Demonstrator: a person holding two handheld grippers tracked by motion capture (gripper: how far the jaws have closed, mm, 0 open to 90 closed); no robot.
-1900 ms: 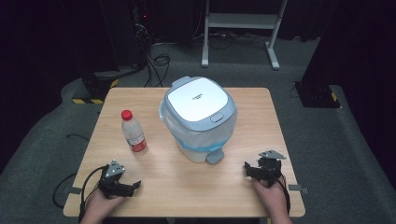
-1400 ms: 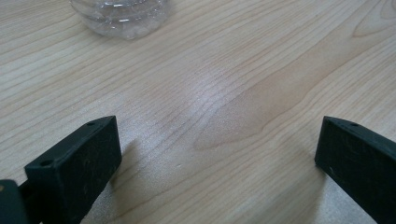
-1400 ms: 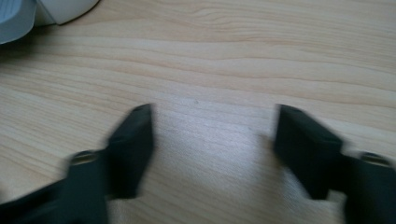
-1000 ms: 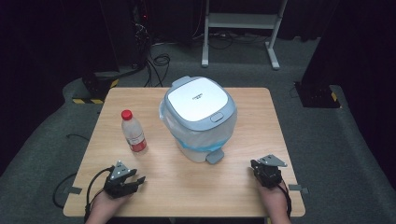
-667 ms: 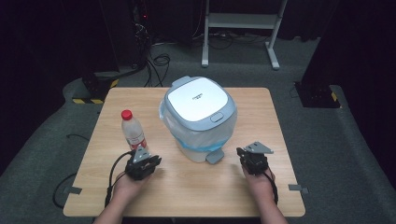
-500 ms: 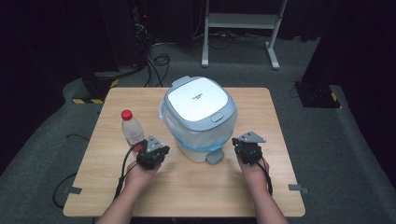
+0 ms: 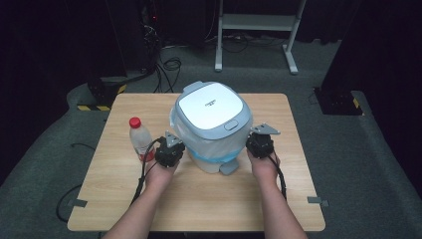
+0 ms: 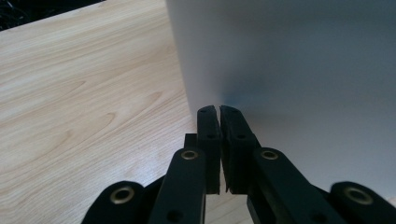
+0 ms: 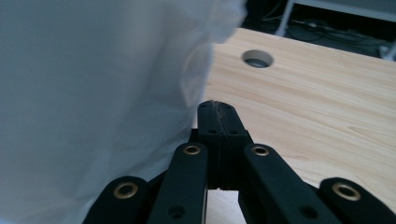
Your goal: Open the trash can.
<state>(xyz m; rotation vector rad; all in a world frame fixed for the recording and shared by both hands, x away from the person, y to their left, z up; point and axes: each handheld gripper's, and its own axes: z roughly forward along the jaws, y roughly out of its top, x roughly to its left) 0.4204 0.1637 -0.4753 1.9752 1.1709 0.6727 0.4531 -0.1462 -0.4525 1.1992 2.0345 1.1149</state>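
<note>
A pale blue pedal bin with a white lid (image 7: 211, 107) and a white bag liner stands mid-table. My left gripper (image 7: 177, 144) sits at the bin's left side, jaws shut with nothing between them. In the left gripper view its tips (image 8: 219, 109) almost touch the bin's smooth wall (image 8: 289, 70) near the tabletop. My right gripper (image 7: 254, 141) is at the bin's right side, also shut and empty. In the right gripper view its tips (image 9: 217, 105) lie right beside the loose white bag (image 9: 93, 93).
A clear bottle with a red cap (image 7: 139, 137) stands just left of my left gripper. The bin's foot pedal (image 7: 228, 168) points toward the wooden table's (image 7: 199, 199) front. A cable hole (image 9: 258, 58) is in the tabletop. A white metal stand (image 7: 259, 25) is beyond the table.
Both hands have moved forward from the table's front corners to the bin's two sides. The left jaws stood open a second ago and are now shut.
</note>
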